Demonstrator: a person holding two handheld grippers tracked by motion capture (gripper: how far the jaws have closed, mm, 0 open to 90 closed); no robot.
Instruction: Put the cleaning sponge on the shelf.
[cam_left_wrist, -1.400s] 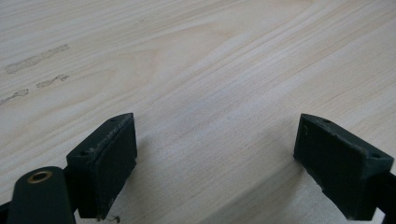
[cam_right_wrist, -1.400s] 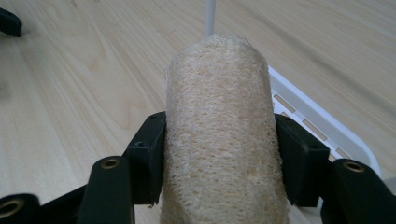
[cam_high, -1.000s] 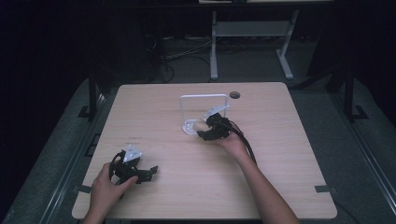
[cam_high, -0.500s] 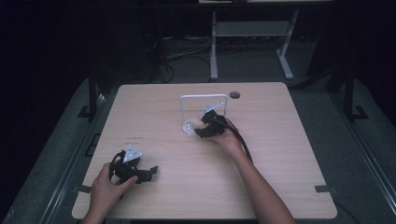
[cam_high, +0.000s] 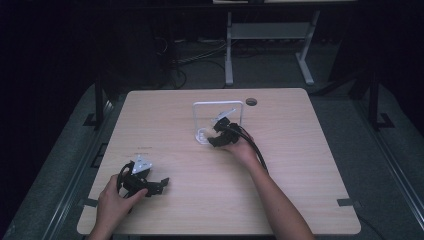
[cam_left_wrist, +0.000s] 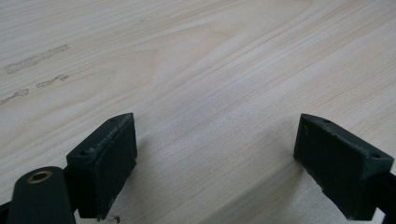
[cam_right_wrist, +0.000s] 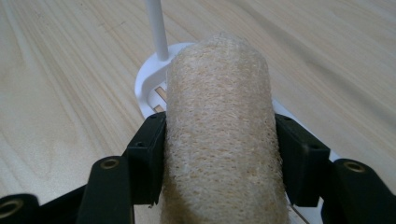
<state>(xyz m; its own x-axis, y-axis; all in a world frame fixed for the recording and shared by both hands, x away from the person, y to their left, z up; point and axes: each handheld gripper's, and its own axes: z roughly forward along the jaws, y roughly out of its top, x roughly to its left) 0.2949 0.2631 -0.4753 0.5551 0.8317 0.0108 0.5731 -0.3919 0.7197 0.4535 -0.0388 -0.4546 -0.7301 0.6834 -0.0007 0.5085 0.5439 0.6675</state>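
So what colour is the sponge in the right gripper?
Pale beige, a fibrous loofah sponge; the right gripper view shows it best.

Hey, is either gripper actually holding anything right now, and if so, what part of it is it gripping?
The right gripper clamps a tan loofah sponge across its sides, over the white rack. The left gripper is open above the table, holding nothing.

Light wooden desk (cam_high: 310, 165) stands on grey floor (cam_high: 390, 165); dark surroundings; white metal frame (cam_high: 270, 35) and cables (cam_high: 195, 60) behind.
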